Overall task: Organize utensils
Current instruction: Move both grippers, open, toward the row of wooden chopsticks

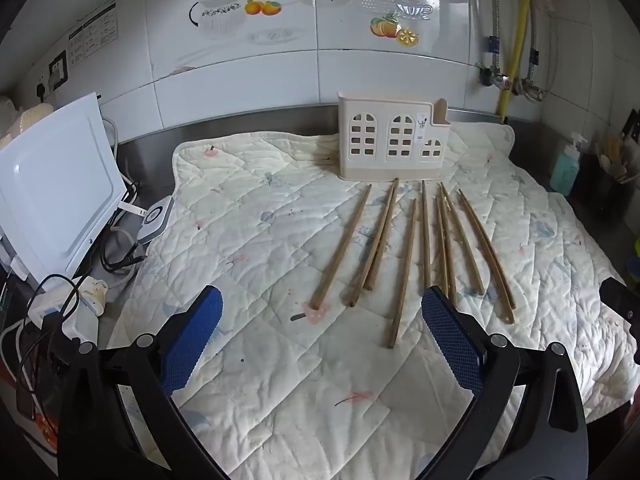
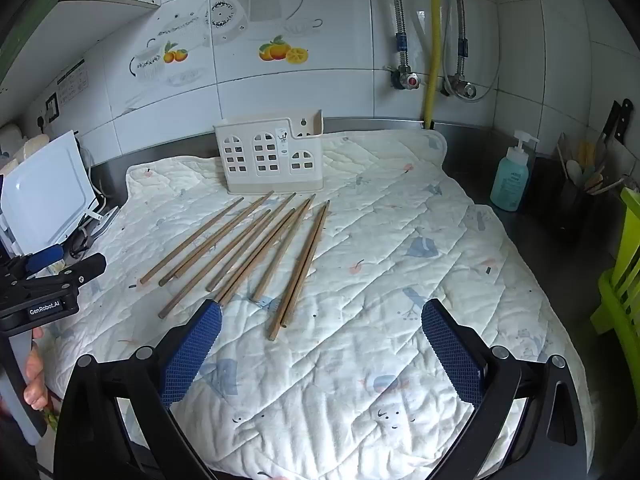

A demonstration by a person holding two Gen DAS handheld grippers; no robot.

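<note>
Left wrist view, left to right: a white appliance (image 1: 52, 184) with cables (image 1: 120, 256) stands at the worktop's (image 1: 152, 168) left edge; a quilted mat (image 1: 260, 240) covers the middle of the worktop; a cream holder (image 1: 390, 140) with window-shaped cut-outs stands upright on the mat's far edge, near the tiled wall (image 1: 240, 80). The chopsticks (image 1: 404, 256) lie loose on the mat just in front of the holder, roughly side by side, their far tips pointing toward it; one tip comes up to the holder's base, and some sticks cross or touch one another. The left gripper (image 1: 322, 340) hovers above the mat with its jaws spread wide and nothing between the blue pads (image 1: 192, 344); its right pad overlaps the near ends of the middle chopsticks in this view, and contact cannot be judged.

Right wrist view, left to right: the left gripper's black body (image 2: 48, 284) with a hand (image 2: 34, 376) below it at the frame edge; the chopsticks fanned out ahead and to the left; the right gripper (image 2: 322, 344), jaws likewise wide apart and empty, over bare mat; a blue soap bottle (image 2: 512, 180) and a dark utensil pot (image 2: 580, 196) on the worktop beyond the mat's right edge; a green rack (image 2: 620, 288) at far right.
</note>
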